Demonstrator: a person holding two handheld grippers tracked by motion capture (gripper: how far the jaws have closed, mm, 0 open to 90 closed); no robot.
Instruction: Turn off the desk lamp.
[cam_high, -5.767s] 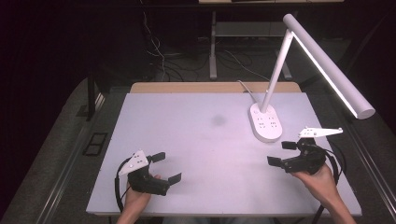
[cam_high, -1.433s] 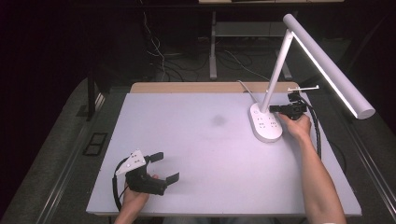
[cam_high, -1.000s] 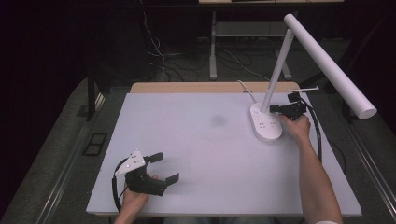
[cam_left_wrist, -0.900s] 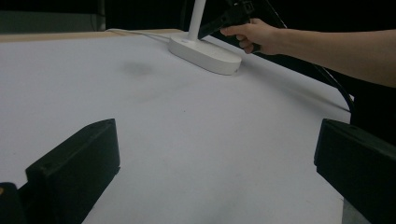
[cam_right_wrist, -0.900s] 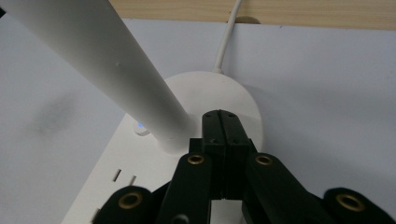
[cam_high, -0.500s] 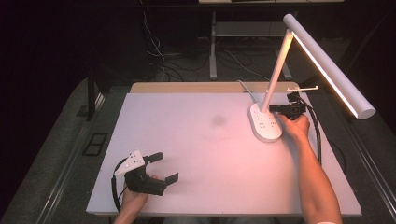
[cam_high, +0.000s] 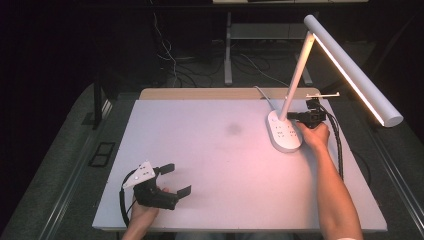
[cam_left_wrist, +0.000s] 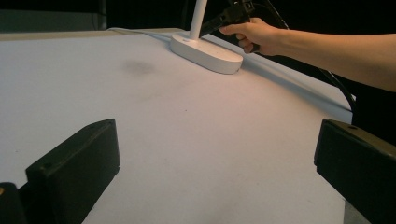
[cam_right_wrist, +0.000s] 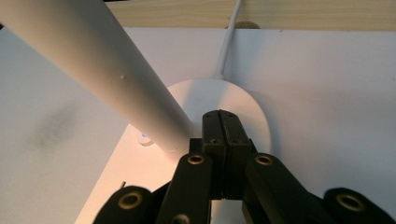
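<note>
**Lamp: closed tip at the base could skid off**

Near the front edge, the left gripper (cam_high: 172, 179) rests on the bench (cam_high: 210, 165) with fingers apart, holding nothing. At the far right stands the lit lamp (cam_high: 284, 132). The right gripper (cam_right_wrist: 223, 140), fingers pressed together, hangs over its base beside the stem; a hard poke might slip or shove the lamp toward the bench edge.

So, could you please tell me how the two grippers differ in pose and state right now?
The left gripper has its jaws wide apart with nothing between them; the right gripper has its jaws pressed together, holding nothing. The left rests low at the table's near edge, far from the lamp; the right is held over the lamp's base, its tips beside the stem. Both are black, hand-held, and trail cables.
</note>
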